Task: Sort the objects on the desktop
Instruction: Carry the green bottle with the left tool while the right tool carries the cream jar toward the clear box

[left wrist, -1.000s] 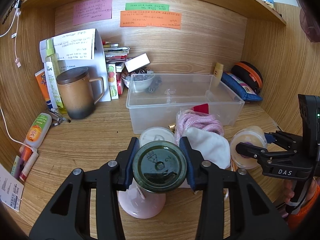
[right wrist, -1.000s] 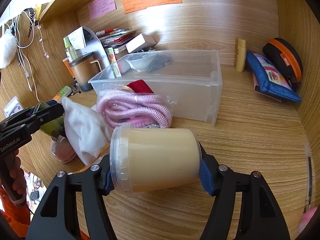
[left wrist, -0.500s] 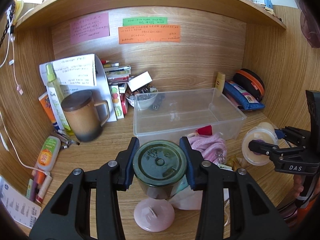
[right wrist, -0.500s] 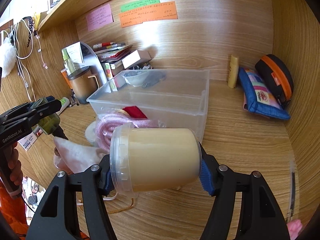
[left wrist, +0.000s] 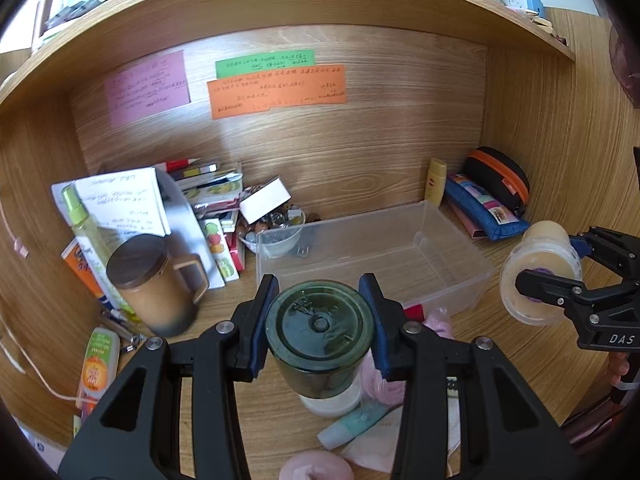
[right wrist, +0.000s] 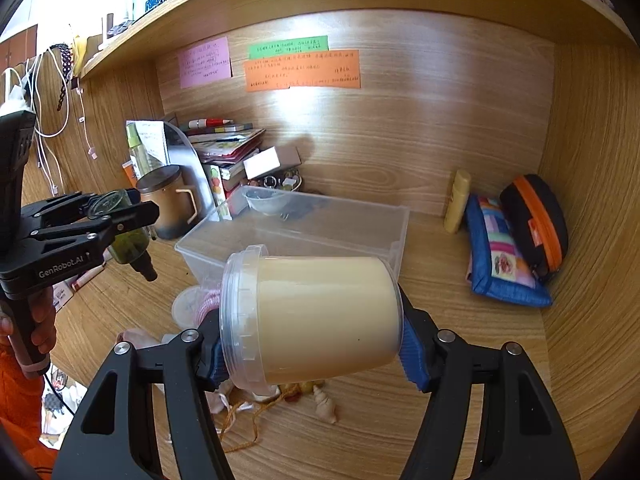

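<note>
A dark green bottle (left wrist: 320, 330) is clamped between the blue pads (left wrist: 262, 322) of the left gripper (left wrist: 320, 324), bottom end toward the camera, neck pointing down, and is held clear of the desk (left wrist: 248, 400). In the right wrist view the same bottle (right wrist: 126, 236) is seen tilted in the air at the left, in front of a brown mug (right wrist: 168, 204). A cream tub (right wrist: 316, 316) with a clear lid is gripped on its side by the right gripper (right wrist: 316, 340), lid to the left, also off the desk. A clear bin (left wrist: 376, 256) is seen beyond both grippers, with a small bowl (left wrist: 276, 240) at its back left corner. Under the bottle, a white lid (left wrist: 332, 404), pink rope (left wrist: 384, 384), a teal tube (left wrist: 352, 426) and a white cloth (left wrist: 376, 448) are left on the desk. A blue pouch (right wrist: 500, 256) and a black case (right wrist: 536, 220) are set by the right wall.
</note>
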{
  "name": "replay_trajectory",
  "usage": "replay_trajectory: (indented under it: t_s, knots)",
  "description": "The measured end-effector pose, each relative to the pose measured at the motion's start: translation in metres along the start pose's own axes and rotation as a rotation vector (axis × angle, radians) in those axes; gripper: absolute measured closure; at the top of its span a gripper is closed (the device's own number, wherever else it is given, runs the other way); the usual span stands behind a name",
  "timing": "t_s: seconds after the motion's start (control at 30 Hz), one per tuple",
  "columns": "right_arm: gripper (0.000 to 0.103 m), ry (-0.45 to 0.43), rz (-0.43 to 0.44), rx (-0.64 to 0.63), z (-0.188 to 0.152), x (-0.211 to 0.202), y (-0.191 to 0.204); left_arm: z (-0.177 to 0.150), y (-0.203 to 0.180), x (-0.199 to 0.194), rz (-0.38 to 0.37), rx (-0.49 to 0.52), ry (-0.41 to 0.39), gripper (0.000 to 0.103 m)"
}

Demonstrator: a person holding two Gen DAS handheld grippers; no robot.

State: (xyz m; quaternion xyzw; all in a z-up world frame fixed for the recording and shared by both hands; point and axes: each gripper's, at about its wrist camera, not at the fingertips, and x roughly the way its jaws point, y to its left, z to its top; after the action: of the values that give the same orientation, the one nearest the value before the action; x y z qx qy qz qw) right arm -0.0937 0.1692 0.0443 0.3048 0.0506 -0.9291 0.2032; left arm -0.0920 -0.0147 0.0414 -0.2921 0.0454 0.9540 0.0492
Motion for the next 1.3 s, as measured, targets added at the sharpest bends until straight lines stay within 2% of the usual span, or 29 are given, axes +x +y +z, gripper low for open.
replay_trajectory:
  t_s: [0.33,0.73,1.3]
  knots:
    - [0.040,0.002,0.016,-0.022,0.027,0.016,-0.002,0.033,0.007,0.032,-0.040,0.006,0.031,0.062]
    - [0.040,0.017,0.047,-0.032,0.055,0.051,-0.009,0.053,0.013,0.070,-0.061,0.024,0.073,0.062]
    - [0.040,0.137,0.070,-0.023,0.063,0.124,-0.020,0.059,0.017,0.148,-0.125,0.019,0.217,0.062]
